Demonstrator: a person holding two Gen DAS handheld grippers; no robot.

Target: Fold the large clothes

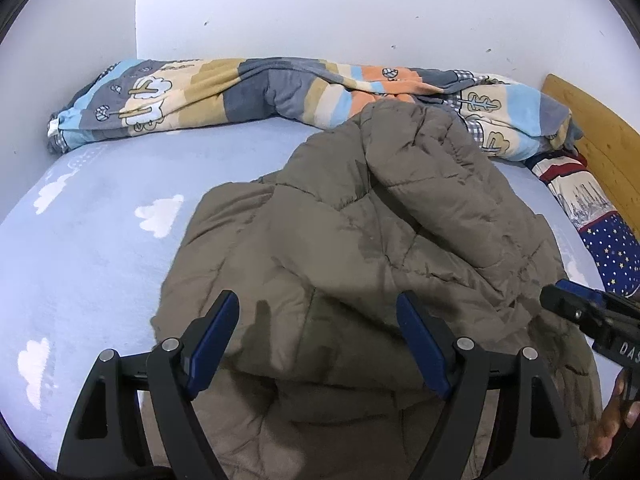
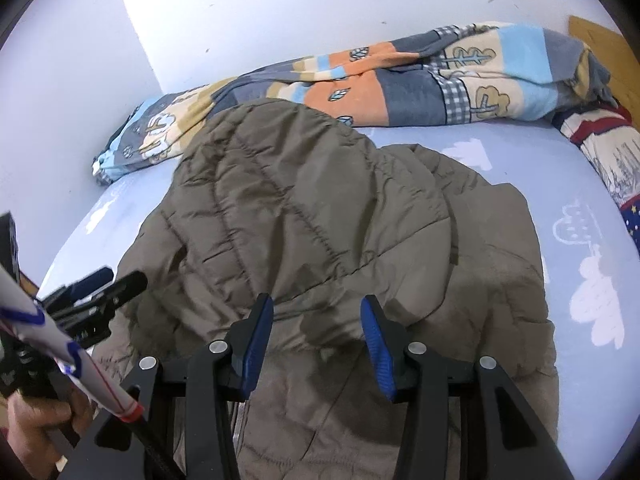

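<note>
A large grey-brown quilted jacket (image 1: 360,216) lies rumpled on a light blue bed sheet (image 1: 100,220) with white clouds. It also shows in the right wrist view (image 2: 320,216), with one part folded over the middle. My left gripper (image 1: 318,312) is open and empty, hovering over the jacket's near edge. My right gripper (image 2: 317,316) is open and empty above the jacket's near part. The right gripper's tip shows at the right edge of the left wrist view (image 1: 568,304). The left gripper's tip shows at the left of the right wrist view (image 2: 120,284).
A rolled patchwork blanket (image 1: 260,92) lies along the white wall at the back. A star-patterned pillow (image 1: 600,232) rests by the wooden headboard (image 1: 600,136) on the right. Bare sheet (image 2: 592,280) shows on both sides of the jacket.
</note>
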